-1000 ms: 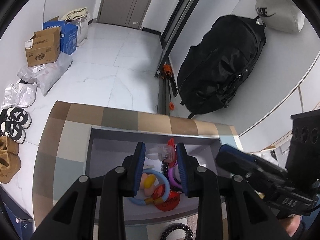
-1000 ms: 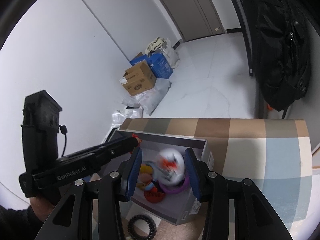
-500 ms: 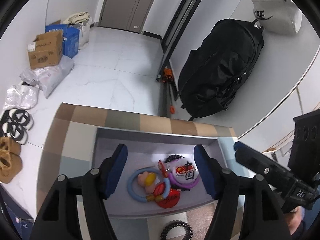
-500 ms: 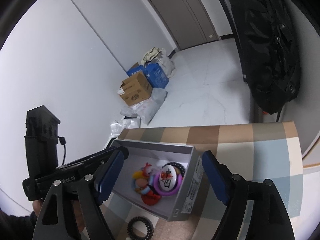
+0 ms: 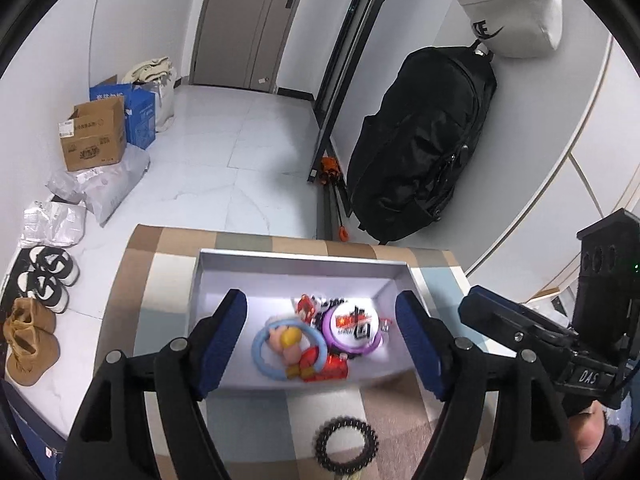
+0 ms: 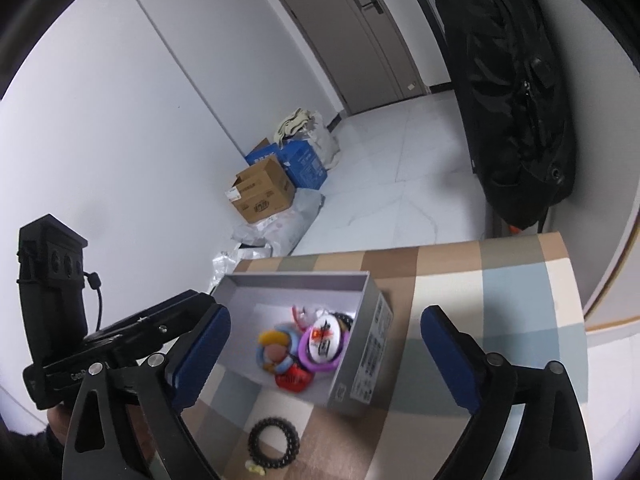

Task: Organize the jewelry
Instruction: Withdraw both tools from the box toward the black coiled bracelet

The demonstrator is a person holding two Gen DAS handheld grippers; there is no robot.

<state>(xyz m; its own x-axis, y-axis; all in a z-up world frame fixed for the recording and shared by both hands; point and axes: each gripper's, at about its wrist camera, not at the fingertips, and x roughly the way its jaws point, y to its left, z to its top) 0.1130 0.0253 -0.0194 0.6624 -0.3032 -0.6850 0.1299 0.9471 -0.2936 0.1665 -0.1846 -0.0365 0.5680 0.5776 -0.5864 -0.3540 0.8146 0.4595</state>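
Lying on the checked cloth at the bottom centre of the frame, just outside the grey box (image 5: 304,258), the black beaded bracelet (image 5: 346,445) looks light, limp and smooth-beaded, best pinched across one side of its loop, while the left gripper (image 5: 320,336) and right gripper (image 6: 324,350) hover empty, jaws having just spread wide.

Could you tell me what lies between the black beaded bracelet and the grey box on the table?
Nothing: only bare checked tablecloth separates the black beaded bracelet from the grey box; the right wrist view shows it best.
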